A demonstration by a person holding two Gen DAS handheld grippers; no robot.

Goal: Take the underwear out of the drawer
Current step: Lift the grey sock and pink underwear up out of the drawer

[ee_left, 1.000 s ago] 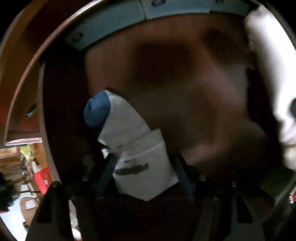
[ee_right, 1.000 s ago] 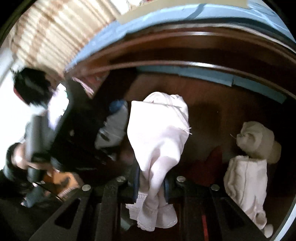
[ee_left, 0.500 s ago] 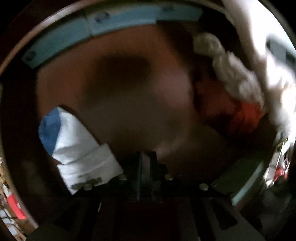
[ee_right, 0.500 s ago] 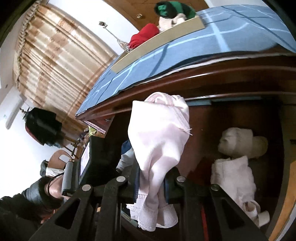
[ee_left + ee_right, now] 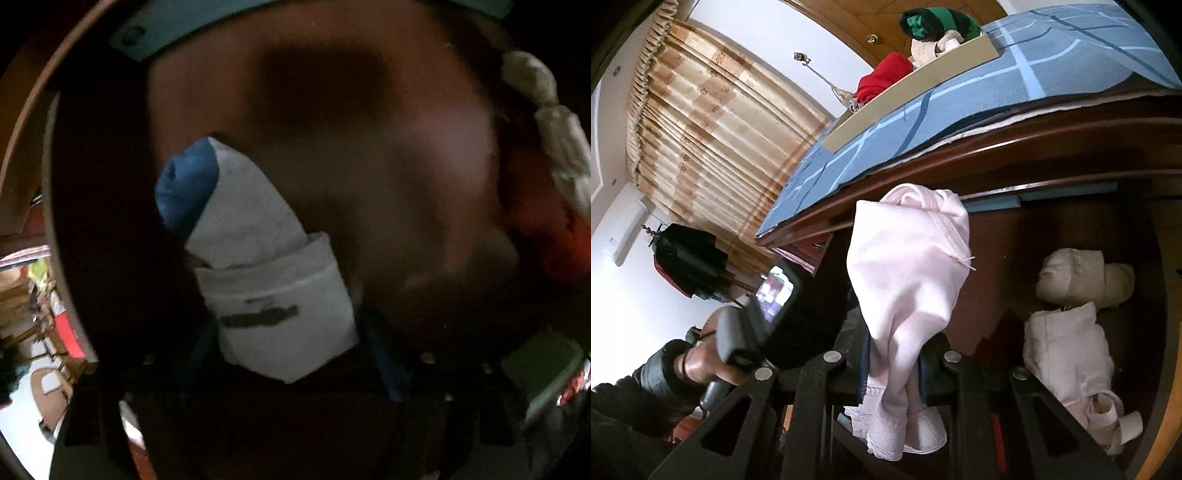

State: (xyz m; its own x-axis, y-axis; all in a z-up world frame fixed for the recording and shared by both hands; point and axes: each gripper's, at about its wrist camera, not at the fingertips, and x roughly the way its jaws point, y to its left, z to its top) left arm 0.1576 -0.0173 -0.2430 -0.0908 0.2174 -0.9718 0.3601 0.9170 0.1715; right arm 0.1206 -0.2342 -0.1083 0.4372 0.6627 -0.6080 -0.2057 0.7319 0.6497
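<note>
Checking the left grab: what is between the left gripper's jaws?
In the left wrist view, a folded white sock with a blue toe sits between the opening jaws of the left gripper.

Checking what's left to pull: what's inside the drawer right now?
A folded white sock with a blue toe between the opening left gripper jaws, cream rolled bundles, something red. The pink underwear clamped in the right gripper hides the floor behind it.

Soft pink knit underwear (image 5: pixel 908 266), glossy dark wooden drawer (image 5: pixel 1071 155), matt cloth socks (image 5: pixel 266 258).
</note>
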